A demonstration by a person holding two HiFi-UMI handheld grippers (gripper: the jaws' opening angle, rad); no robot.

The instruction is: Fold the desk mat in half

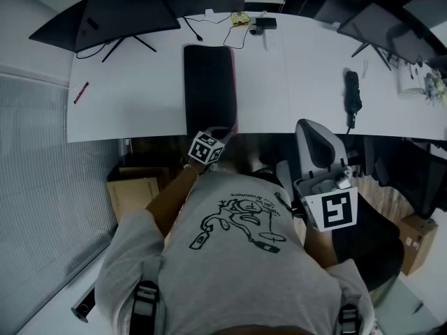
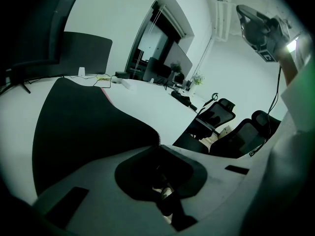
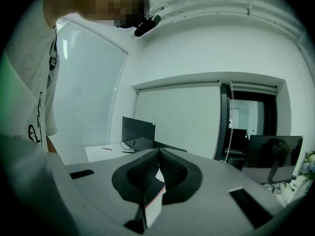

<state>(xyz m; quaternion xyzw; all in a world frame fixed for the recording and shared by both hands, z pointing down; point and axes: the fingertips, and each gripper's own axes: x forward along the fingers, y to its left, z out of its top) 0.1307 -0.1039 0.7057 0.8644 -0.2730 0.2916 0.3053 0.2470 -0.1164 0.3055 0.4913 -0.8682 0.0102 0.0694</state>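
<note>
Black desk mat [image 1: 208, 86] is lying on the white desk [image 1: 133, 110] already doubled into a narrow strip, with pink peeking out along its right side. Left gripper [image 1: 220, 135] sits at the near right corner, jaws squeezed together, probably pinching that corner to keep the layers lined up. Right gripper [image 1: 327, 185] is closed on nothing and parked back by the torso, out of the way

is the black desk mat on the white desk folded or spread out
Folded: the black desk mat lies as a narrow strip, a pink edge showing along its right side.
</note>
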